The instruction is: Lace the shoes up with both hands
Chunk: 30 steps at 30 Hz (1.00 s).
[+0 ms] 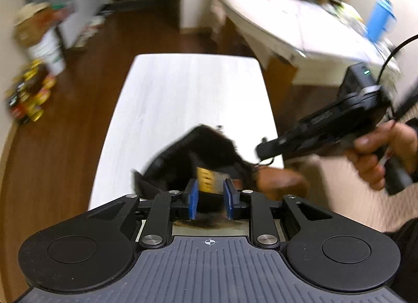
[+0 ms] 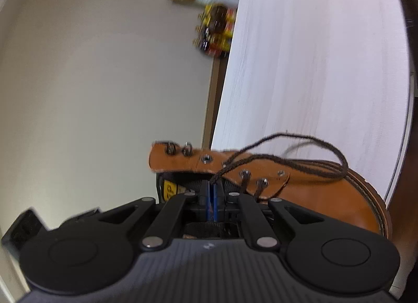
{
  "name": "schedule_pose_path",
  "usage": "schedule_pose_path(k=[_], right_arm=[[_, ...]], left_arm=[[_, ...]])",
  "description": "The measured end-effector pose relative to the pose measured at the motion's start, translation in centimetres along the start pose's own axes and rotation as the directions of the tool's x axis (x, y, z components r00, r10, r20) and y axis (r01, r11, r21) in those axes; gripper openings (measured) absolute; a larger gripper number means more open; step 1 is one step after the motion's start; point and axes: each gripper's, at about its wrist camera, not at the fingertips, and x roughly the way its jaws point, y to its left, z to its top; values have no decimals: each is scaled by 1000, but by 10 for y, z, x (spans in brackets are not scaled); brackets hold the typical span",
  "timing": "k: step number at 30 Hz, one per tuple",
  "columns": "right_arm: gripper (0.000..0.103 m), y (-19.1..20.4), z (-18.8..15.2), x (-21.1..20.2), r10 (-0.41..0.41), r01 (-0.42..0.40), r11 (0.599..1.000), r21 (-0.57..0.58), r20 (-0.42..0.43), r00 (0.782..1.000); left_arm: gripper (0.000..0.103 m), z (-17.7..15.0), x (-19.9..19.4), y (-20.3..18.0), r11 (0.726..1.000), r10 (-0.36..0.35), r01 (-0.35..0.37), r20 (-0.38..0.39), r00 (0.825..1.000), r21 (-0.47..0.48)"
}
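Brown leather of a boot (image 2: 326,198) is shown clearly only in the right wrist view, where the boot lies at the near end of the white bench (image 2: 313,68), toe toward the right edge. A dark brown lace (image 2: 300,164) is seen running from the eyelets over the toe and back to the right tool (image 2: 213,196), whose blue pads are pressed together on the lace end. A tan eyelet flap (image 2: 183,160) with metal hooks is raised to the left of the pads, and a yellow label on the black lining is glimpsed beneath it.

In the left wrist view the same boot (image 1: 277,177) is heavily blurred; mostly its black tongue and lining (image 1: 193,154) are seen. The left tool (image 1: 210,198) is held with its blue pads apart, at either side of the yellow label; whether anything is touched cannot be told. The right tool (image 1: 263,150) is seen from outside here, gripped by a hand (image 1: 384,151), its tip close above the boot. A second table with a blue container is visible beyond, across the wooden floor (image 1: 65,133).
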Motion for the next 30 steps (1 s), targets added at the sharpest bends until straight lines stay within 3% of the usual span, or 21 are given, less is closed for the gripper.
schedule_pose_path(k=[1,3,7,10,17,19,22,30], right_arm=[[3,1,-2,-3,-2,2,1000,5,32,999],[3,5,-11,-10,-18,16,1000,21,113,993],[3,9,-34,-18,-56,33,995,91,255,965],[4,10,-54,-23,-99,51,988,148,337,936],[4,1,-63,-6,-61,8,987,160,327,943],[4,-2,-65,-1,-48,-5,987,162,322,945],[4,-2,-62,8,-25,-16,991,132,304,952],[4,-7,-58,13,-31,-9,992,125,319,947]], left_arm=[[23,-1,0,1,1000,-9,9,-1,1000,2],[23,5,11,21,995,-98,99,-30,995,22],[23,15,41,48,954,-296,300,-132,946,9],[23,16,56,51,936,-344,353,-194,919,14],[19,23,94,43,912,-369,405,-311,876,59],[14,26,97,43,894,-414,448,-327,850,31],[10,33,92,43,874,-461,486,-313,830,1],[10,42,87,36,868,-461,496,-336,822,24]])
